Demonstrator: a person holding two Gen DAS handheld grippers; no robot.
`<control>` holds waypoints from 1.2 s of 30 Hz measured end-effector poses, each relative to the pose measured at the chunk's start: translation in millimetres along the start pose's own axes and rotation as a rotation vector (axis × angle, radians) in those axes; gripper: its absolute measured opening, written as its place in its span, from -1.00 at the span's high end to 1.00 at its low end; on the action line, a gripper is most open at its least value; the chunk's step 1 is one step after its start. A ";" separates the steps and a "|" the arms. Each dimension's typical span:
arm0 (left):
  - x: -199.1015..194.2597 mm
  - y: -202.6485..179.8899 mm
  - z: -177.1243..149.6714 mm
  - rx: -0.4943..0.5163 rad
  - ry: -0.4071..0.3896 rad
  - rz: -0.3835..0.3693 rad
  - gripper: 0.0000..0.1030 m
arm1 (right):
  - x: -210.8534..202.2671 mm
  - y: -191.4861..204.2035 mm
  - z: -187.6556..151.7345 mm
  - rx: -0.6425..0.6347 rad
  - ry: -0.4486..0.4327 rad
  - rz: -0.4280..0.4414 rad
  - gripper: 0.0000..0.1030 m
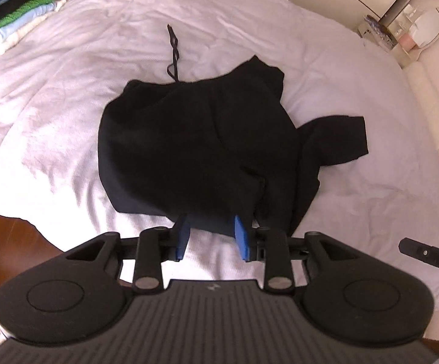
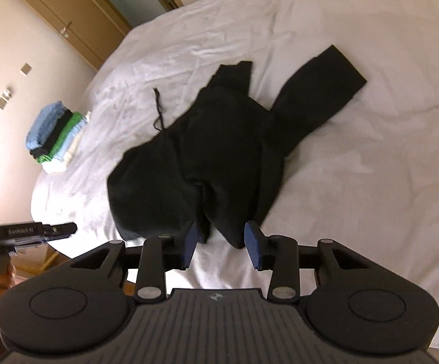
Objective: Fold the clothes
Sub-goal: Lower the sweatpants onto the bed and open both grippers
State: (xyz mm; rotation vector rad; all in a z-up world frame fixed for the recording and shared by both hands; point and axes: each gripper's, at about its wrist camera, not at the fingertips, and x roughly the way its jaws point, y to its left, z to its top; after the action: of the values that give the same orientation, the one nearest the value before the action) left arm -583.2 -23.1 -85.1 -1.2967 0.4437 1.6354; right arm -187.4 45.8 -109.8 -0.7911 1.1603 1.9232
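A black garment (image 1: 195, 151), crumpled and partly folded, lies on the white bed sheet (image 1: 356, 91). Its long axis runs away from me, with the drawstring (image 1: 173, 53) trailing off the far edge and one loose flap (image 1: 334, 138) splayed out to the right. My left gripper (image 1: 210, 236) has its blue pads (image 1: 242, 236) spread wide at the garment's near hem, the cloth lying between them unpinched. My right gripper (image 2: 224, 241) is likewise spread, its pads (image 2: 254, 241) flanking a near fold of the same garment (image 2: 219, 157); whether they touch the cloth I cannot tell. A stack of folded clothes (image 1: 13, 9), blue, black, green and pale, sits at the far left of the bed.
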 end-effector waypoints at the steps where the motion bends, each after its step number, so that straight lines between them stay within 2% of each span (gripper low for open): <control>1: 2.2 3.1 3.3 -0.005 -0.003 0.001 0.44 | -0.6 0.0 1.9 0.003 -0.005 0.009 0.23; 3: 6.7 9.3 10.0 -0.016 -0.008 0.003 0.37 | 2.8 6.9 5.1 0.000 -0.011 0.021 0.19; 9: 21.4 29.3 32.2 -0.044 -0.015 0.007 0.36 | 31.2 16.4 31.1 -0.018 0.006 0.008 0.18; 19: 103.4 93.6 132.9 -0.044 0.078 -0.004 0.27 | 131.1 55.6 100.4 0.037 0.067 -0.047 0.15; 26: 167.0 128.9 185.8 -0.027 0.149 0.023 0.18 | 204.8 76.8 157.4 0.022 0.125 -0.090 0.04; 29: 194.1 137.6 199.9 -0.060 0.171 0.017 0.14 | 233.5 76.0 175.9 0.021 0.157 -0.105 0.02; 31: 212.6 144.5 206.8 -0.090 0.181 0.019 0.05 | 253.8 73.6 190.6 0.012 0.186 -0.113 0.02; 36: 255.1 170.4 218.4 -0.240 0.213 -0.034 0.02 | 304.6 60.6 229.2 -0.032 0.244 -0.114 0.01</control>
State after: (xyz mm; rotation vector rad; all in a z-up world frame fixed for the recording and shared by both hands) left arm -835.9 178.8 -277.9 -1.6588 0.3582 1.5634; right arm -429.9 319.2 -234.1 -1.1105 1.2014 1.7910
